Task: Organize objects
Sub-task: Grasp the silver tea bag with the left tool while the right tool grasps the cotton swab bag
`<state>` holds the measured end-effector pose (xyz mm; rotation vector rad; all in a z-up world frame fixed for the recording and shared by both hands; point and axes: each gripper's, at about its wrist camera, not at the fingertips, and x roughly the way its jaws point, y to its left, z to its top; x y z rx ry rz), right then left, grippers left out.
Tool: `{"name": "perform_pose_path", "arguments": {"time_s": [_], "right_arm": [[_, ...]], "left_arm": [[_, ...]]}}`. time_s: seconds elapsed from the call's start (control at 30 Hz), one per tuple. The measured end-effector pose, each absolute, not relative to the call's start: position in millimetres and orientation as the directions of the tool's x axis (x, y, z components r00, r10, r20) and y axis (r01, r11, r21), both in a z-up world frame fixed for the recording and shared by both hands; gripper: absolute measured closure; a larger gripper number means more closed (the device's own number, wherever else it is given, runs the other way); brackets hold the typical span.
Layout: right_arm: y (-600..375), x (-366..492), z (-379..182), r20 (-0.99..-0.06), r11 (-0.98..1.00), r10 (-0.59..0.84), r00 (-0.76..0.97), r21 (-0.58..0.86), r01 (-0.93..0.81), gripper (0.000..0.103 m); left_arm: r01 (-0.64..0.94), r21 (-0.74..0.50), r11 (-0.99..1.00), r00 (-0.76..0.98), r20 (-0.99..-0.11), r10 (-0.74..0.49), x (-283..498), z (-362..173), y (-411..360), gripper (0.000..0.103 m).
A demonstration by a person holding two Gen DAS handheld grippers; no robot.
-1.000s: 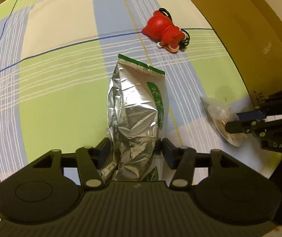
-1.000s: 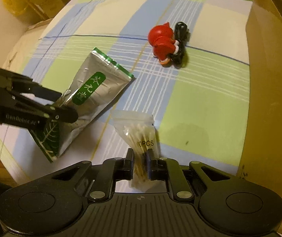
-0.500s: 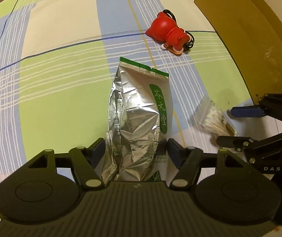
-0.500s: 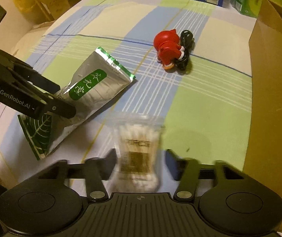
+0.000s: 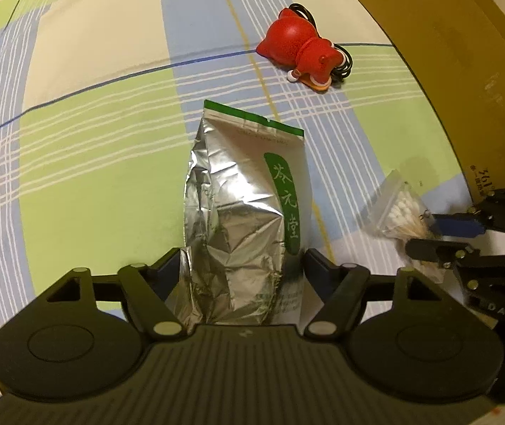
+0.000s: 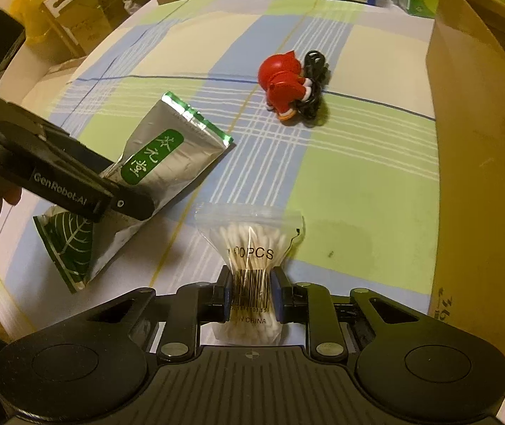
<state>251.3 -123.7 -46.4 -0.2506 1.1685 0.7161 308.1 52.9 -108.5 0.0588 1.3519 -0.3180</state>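
The right gripper (image 6: pixel 250 292) has its jaws clamped on the waist of a small zip bag of cotton swabs (image 6: pixel 250 248), having just been closing in on it, and the plastic puckers where the pads bite. The bag lies on the checked cloth of the tabletop (image 6: pixel 358 184), near the foot of the cardboard box (image 6: pixel 479 177). The left gripper (image 5: pixel 242 265) stands over the lower end of a silver tea pouch (image 5: pixel 249 205); its jaws have just been opening and now sit apart on either side of the pouch, the right pad clearly off the foil, so the pouch rests flat on the cloth, unheld.

To do this well, I'd say the right hand should lift straight up before swinging toward the box (the film is slippery and the grip is narrow, so a sideways tug could let the bag slide out). The left hand would do best to clear the pouch without dragging it.

The swab bag is sealed and packed full. The pouch looks sealed along its green top strip. Whether anything is inside the box I cannot tell. A red toy figure (image 5: pixel 298 53) with a black cord (image 6: pixel 312 81) lies farther back.
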Motion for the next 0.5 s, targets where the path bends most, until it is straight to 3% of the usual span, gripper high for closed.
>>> {"name": "perform_pose_path", "arguments": {"time_s": [0.07,0.13,0.2,0.3,0.5], "right_arm": [[-126.9,250.2,-44.2,-0.898,0.765,0.385,0.213,0.181,-0.618,0.084],[-130.5,249.1,-42.3,-0.894,0.773,0.391,0.216,0.192,-0.605,0.084],[-133.5,248.7,-40.5,-0.891,0.778,0.396,0.224,0.196,-0.597,0.084],[-137.1,246.7,-37.7,-0.888,0.782,0.401,0.227,0.202,-0.590,0.085],[-147.1,240.1,-28.6,-0.876,0.795,0.415,0.246,0.218,-0.566,0.085]], "left_arm": [[0.263,-0.133,0.956,0.183,-0.965,-0.185,306.7,-108.0,51.3,0.038],[0.264,-0.155,0.952,0.179,-0.962,-0.206,305.2,-106.1,50.9,0.053],[0.288,-0.134,0.948,0.185,-0.964,-0.192,301.6,-102.4,47.0,0.058],[0.317,-0.105,0.943,0.193,-0.966,-0.172,293.5,-98.7,40.9,0.061],[0.232,-0.130,0.964,0.214,-0.960,-0.181,279.4,-96.3,48.3,0.062]]}}
